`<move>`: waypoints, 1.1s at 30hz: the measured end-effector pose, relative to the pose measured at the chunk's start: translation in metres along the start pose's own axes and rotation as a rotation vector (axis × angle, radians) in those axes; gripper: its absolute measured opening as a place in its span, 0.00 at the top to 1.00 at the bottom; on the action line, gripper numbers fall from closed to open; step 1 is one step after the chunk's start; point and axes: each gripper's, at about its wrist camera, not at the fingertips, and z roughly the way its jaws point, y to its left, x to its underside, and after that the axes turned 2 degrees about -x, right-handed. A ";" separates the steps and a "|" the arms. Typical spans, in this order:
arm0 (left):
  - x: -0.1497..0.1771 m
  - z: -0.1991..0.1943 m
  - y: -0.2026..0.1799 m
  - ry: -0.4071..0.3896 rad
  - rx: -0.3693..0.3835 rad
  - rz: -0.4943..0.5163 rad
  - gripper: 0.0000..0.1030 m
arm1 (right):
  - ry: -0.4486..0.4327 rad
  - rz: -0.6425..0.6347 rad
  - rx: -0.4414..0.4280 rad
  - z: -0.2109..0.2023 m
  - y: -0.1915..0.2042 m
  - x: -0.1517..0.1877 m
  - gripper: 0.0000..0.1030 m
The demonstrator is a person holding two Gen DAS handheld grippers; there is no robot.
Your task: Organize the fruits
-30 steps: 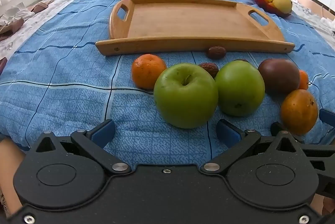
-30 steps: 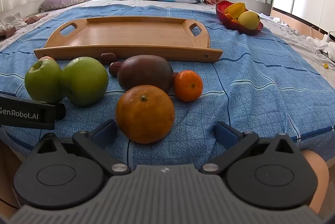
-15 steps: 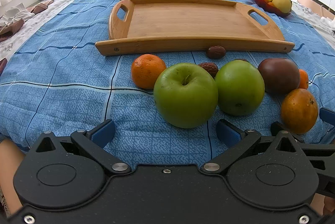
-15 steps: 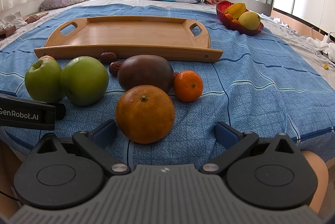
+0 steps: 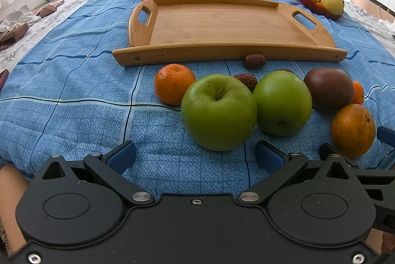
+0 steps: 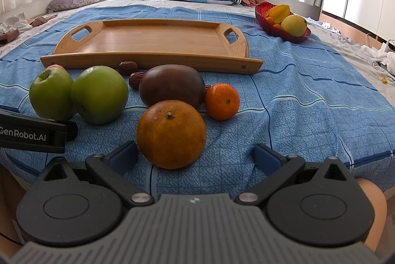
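Nothing is visibly changing over the last second: the left gripper (image 5: pixel 195 153) and right gripper (image 6: pixel 195 154) are keeping their jaws spread wide at the near edge of the bedspread (image 5: pixel 61 116), and the green apple (image 5: pixel 218 112) and orange (image 6: pixel 170 134) are not shifting

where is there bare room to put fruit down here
The tray floor is bare between its handles. Open blanket lies right of the small orange. The strip before the tray is crowded: apples, oranges, dates.
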 end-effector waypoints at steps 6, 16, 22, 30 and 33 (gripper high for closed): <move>0.000 0.000 0.000 0.000 0.000 0.000 0.00 | 0.000 -0.001 0.001 0.000 0.000 0.000 0.00; 0.000 0.000 -0.001 -0.001 0.000 0.001 0.00 | -0.001 -0.002 0.002 0.000 0.001 0.001 0.00; 0.000 0.000 -0.001 -0.001 0.000 0.000 0.00 | -0.001 -0.003 0.003 -0.001 0.001 0.001 0.00; -0.001 -0.001 0.001 -0.009 0.004 0.001 0.00 | -0.014 0.000 0.010 -0.002 0.000 0.002 0.00; -0.002 -0.002 0.001 -0.011 0.005 0.004 0.00 | -0.008 0.002 0.009 -0.001 0.000 0.002 0.00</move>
